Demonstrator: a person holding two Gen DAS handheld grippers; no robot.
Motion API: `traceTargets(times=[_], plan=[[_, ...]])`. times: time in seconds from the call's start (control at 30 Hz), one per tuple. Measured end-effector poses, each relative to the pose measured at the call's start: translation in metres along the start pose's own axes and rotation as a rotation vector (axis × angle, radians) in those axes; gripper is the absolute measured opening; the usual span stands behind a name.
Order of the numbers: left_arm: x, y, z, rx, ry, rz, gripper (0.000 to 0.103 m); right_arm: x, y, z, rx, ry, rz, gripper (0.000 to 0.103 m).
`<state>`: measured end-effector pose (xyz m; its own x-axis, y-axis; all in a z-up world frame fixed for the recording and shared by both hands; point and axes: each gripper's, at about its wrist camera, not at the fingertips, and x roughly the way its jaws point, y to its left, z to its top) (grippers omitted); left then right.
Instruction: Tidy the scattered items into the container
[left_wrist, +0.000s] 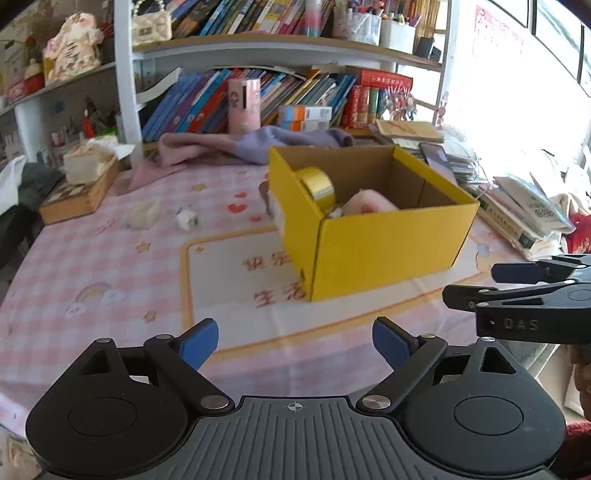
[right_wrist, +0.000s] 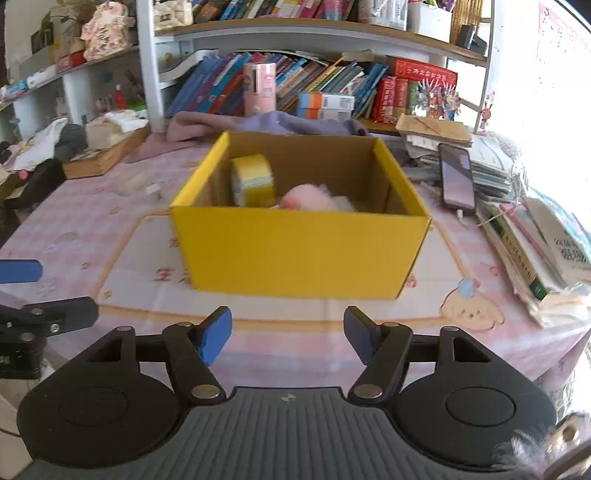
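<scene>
- The yellow box (right_wrist: 299, 251) sat at twelve o'clock, already holding a tape roll (right_wrist: 253, 181) and a pink toy (right_wrist: 310, 199).
- A white cube (left_wrist: 187, 220) and wrapped block (left_wrist: 143, 215) remained at ten o'clock.
- Left gripper (left_wrist: 295, 345) and right gripper (right_wrist: 286, 334) stood apart, empty.

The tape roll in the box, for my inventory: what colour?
Yellow tape roll, clearest in the right wrist view.
</scene>
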<state>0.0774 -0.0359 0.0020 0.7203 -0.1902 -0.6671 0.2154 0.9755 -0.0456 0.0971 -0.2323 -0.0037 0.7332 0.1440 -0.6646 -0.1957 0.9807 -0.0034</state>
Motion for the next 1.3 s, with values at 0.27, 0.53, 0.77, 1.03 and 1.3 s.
traceTargets(times=[0.27,0.53,0.77,1.03,1.3], plan=[[-0.025,0.016,-0.019,0.042,-0.019,-0.01,0.093,-0.024,0.038,-0.014,-0.007,-0.025,0.017,0.077],[-0.045,0.034,-0.032,0.045,-0.042,0.002,0.093,-0.03,0.071,-0.008,-0.031,-0.011,0.06,0.077],[-0.063,0.064,-0.039,-0.026,-0.083,0.063,0.093,-0.03,0.102,0.0,-0.085,-0.025,0.113,0.077],[-0.074,0.088,-0.046,-0.082,-0.106,0.094,0.093,-0.029,0.135,0.006,-0.158,-0.041,0.143,0.077],[-0.069,0.098,-0.043,-0.103,-0.127,0.101,0.093,-0.034,0.144,0.011,-0.215,-0.088,0.124,0.077]])
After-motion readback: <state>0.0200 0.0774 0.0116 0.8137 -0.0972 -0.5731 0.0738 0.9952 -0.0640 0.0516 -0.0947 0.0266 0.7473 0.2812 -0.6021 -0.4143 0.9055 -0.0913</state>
